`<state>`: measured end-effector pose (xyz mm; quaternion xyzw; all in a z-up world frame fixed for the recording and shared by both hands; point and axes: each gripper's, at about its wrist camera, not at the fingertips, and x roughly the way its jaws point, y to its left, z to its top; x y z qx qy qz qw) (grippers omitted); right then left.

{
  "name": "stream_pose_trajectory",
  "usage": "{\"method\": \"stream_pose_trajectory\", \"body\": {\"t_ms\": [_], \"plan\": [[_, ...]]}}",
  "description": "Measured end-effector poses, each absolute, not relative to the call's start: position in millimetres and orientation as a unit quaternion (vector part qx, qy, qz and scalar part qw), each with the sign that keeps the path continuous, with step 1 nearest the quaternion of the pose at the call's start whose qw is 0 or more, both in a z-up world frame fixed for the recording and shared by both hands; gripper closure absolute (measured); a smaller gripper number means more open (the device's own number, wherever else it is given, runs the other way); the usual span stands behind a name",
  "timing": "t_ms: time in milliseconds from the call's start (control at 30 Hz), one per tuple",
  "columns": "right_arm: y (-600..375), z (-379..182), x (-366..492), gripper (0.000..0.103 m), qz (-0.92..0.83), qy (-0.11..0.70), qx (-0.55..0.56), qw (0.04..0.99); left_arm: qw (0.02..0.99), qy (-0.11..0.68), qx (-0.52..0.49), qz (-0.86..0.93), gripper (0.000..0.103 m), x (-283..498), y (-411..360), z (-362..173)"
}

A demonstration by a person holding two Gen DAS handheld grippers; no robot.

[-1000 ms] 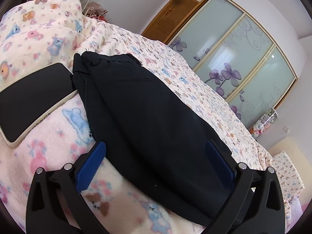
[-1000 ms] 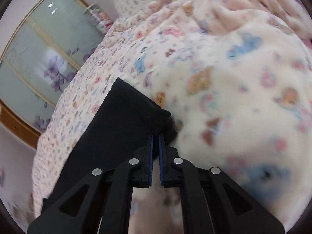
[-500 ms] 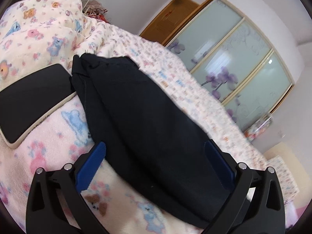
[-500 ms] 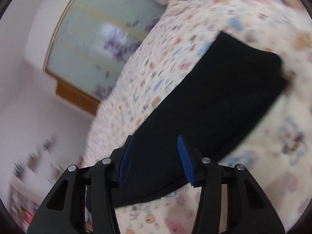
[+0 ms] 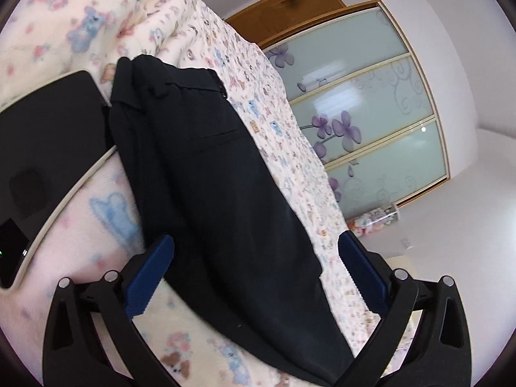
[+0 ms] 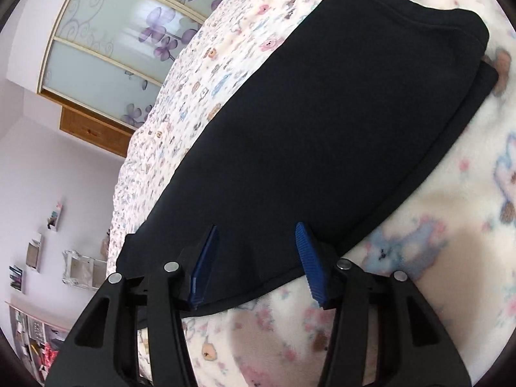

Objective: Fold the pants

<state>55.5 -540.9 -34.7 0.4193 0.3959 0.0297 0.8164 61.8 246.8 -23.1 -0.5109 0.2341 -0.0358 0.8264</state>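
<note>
The dark pants (image 5: 219, 187) lie folded lengthwise on a bed, stretched out flat as one long dark strip. They rest partly on a fleecy blanket (image 5: 106, 213) printed with pastel bears and partly on a finer-printed bedsheet (image 5: 290, 161) to the right in the left wrist view. In that view the waistband end sits at the far end, with a slit back pocket showing on the upper layer, and the legs run toward the near edge of the picture.

The left gripper (image 5: 254, 271) has its jaws spread wide, the blue pads (image 5: 151, 274) standing on either side of the leg section. Whether the pads touch the cloth cannot be told; nothing is clamped between them.

A black tablet (image 5: 51, 148) with a pale rim lies on the blanket at the left, its far corner just beside the waistband end of the pants.

From the right wrist view, the pants (image 6: 322, 135) run from near to far, with the hem ends at the far right, where the two layers are slightly offset. The right gripper (image 6: 258, 258) is parted about halfway, its blue pads (image 6: 309, 264) over the near edge of the fabric, gripping nothing.

Beyond the bed stands a wardrobe (image 5: 371, 122) with frosted sliding doors bearing purple flowers.
</note>
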Motion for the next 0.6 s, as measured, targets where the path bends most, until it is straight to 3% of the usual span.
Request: {"method": "stream_pose_trajectory", "body": {"t_ms": [500,600], "plan": [[-533.9,-28.3,56.3,0.037,0.034,0.399,0.385,0.832,0.811,0.189,-0.552,-0.049,0.005,53.6,260.2,-22.1],[-531.4,-27.4,57.5,0.033,0.034,0.400,0.375,0.836,0.792,0.215,-0.569,-0.060,0.005,65.7,261.4,-33.3]]}}
